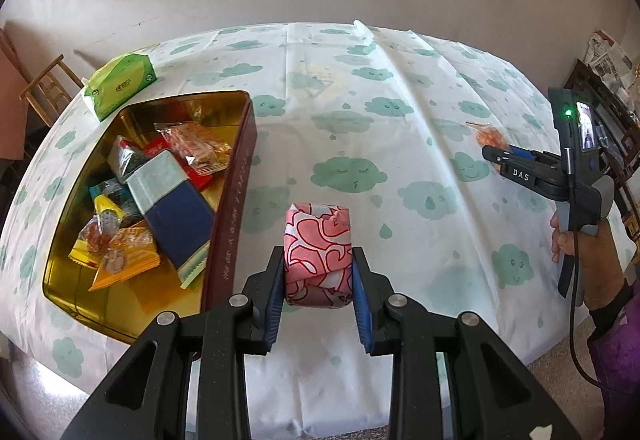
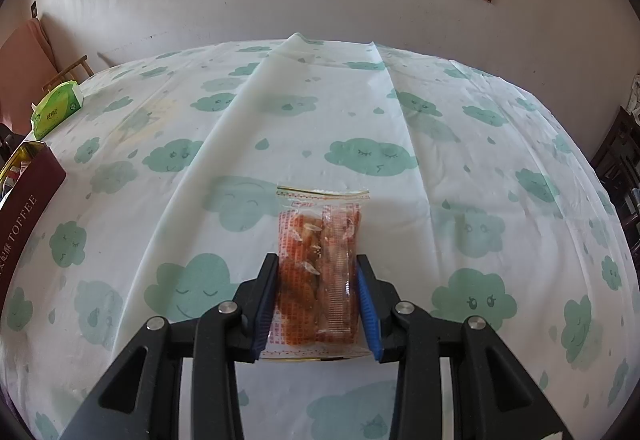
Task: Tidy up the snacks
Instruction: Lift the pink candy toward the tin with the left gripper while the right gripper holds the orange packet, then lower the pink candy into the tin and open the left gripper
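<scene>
Left gripper (image 1: 318, 272) — narrowed onto a pink-and-white wrapped snack (image 1: 318, 252); the blue pads (image 1: 273, 304) press both of its sides. Whether the packet is lifted or rests on the tablecloth (image 1: 400, 88) cannot be told. From the left wrist view it sits at about 6 o'clock, low centre.

Tin (image 1: 230, 236), at 9 o'clock from that snack and just beside it: dark red outer wall, gold inside. Holds a jumble of wrapped snacks, among them a blue-and-pale-green box (image 1: 172, 200) lying tilted on top, clear packets with orange contents (image 1: 198, 152), and yellow packets (image 1: 120, 256) toward the near end. The right wrist view shows "TOFFEE" lettered on the tin's wall.

Green tissue pack (image 1: 120, 84) at 11 o'clock, beyond the tin, near the table's far left edge.

Right gripper (image 2: 317, 294) — jaws narrowed around a clear packet of orange-brown snack (image 2: 318, 272), pads at both sides; the packet lies lengthwise between the fingers and runs out past the tips. In the left wrist view this gripper sits at 3 o'clock, well apart from the tin, held by the person's hand (image 1: 568, 240).

Cloth is white with green clouds, creased down the middle.
</scene>
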Action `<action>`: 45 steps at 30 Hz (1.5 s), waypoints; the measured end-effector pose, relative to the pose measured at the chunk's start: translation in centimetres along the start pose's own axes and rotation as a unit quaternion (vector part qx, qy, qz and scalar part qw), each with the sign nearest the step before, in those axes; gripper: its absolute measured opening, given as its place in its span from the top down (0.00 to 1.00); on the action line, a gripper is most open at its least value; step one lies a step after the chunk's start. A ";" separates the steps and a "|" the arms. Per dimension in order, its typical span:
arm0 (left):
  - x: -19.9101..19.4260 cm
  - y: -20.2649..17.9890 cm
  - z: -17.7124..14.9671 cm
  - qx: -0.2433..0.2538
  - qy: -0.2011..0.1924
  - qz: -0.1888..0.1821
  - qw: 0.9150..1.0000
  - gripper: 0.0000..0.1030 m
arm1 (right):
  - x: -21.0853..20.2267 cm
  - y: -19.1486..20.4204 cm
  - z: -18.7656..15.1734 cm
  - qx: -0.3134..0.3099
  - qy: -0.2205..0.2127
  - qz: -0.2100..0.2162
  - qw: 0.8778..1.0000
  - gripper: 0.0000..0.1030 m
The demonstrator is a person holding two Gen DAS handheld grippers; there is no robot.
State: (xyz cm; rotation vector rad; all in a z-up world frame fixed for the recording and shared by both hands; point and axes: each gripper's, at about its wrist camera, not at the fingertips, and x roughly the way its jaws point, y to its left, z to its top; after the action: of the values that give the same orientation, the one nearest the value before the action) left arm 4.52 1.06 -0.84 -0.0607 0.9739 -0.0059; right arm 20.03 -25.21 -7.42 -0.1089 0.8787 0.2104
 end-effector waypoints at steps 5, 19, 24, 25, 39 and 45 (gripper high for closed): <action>-0.5 0.9 -0.1 -0.008 -0.002 0.002 1.000 0.74 | 0.0 0.0 0.0 -0.001 0.000 -0.001 1.000 0.64; -1.5 3.4 -0.1 -0.026 -0.010 0.014 1.000 0.74 | 0.0 0.0 0.0 -0.003 0.000 -0.004 1.000 0.63; -1.6 4.3 -0.1 -0.033 -0.010 0.020 0.999 0.74 | -0.1 0.2 0.0 -0.003 0.000 -0.004 1.000 0.63; -1.6 4.5 -0.1 -0.034 -0.010 0.022 0.999 0.74 | -0.1 0.2 0.0 -0.003 0.001 -0.004 1.000 0.63; -1.7 7.6 0.1 -0.062 -0.006 0.035 0.997 0.73 | -0.1 0.0 0.1 -0.003 0.001 -0.003 1.000 0.62; -1.7 8.4 0.1 -0.065 -0.006 0.041 0.997 0.76 | -0.1 0.1 0.0 -0.003 0.001 -0.004 1.000 0.62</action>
State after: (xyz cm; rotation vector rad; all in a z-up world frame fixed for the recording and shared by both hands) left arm 3.42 9.55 0.17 -0.1394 0.9636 0.1329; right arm 20.00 -25.15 -7.33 -0.1175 0.8797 0.2056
